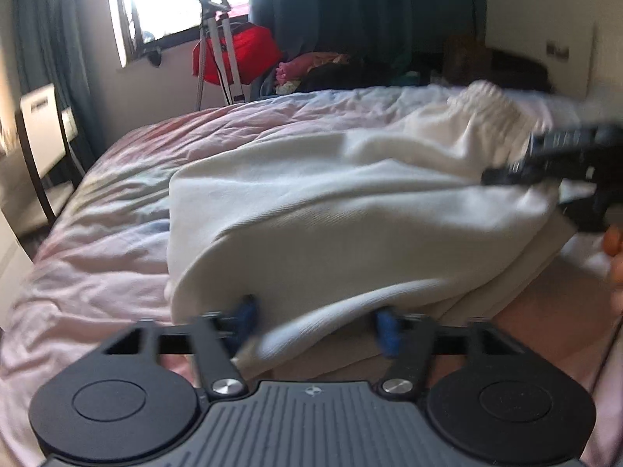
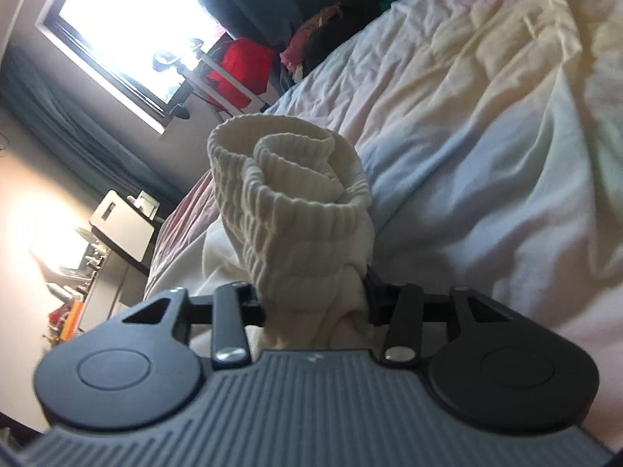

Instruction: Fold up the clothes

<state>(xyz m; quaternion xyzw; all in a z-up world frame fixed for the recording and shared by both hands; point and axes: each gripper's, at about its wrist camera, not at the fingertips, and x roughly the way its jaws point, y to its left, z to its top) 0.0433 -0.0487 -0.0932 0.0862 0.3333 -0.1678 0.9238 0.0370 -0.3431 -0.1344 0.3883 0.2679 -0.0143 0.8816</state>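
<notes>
A cream-white knit garment (image 1: 350,210) lies across the bed, its near edge draped over my left gripper (image 1: 315,323). The left gripper's blue-padded fingers stand wide apart with cloth between them, not pinched. My right gripper (image 2: 315,299) is shut on the garment's bunched ribbed cuff (image 2: 288,194), which stands up in front of the camera. The right gripper also shows in the left wrist view (image 1: 545,159), blurred, at the garment's far right edge.
The bed has a rumpled pale pink and blue duvet (image 1: 117,257). A red bag (image 1: 237,54) on a trolley stands under the bright window. Dark clothes (image 1: 350,70) are piled at the bed's far side. A chair (image 1: 43,128) stands left.
</notes>
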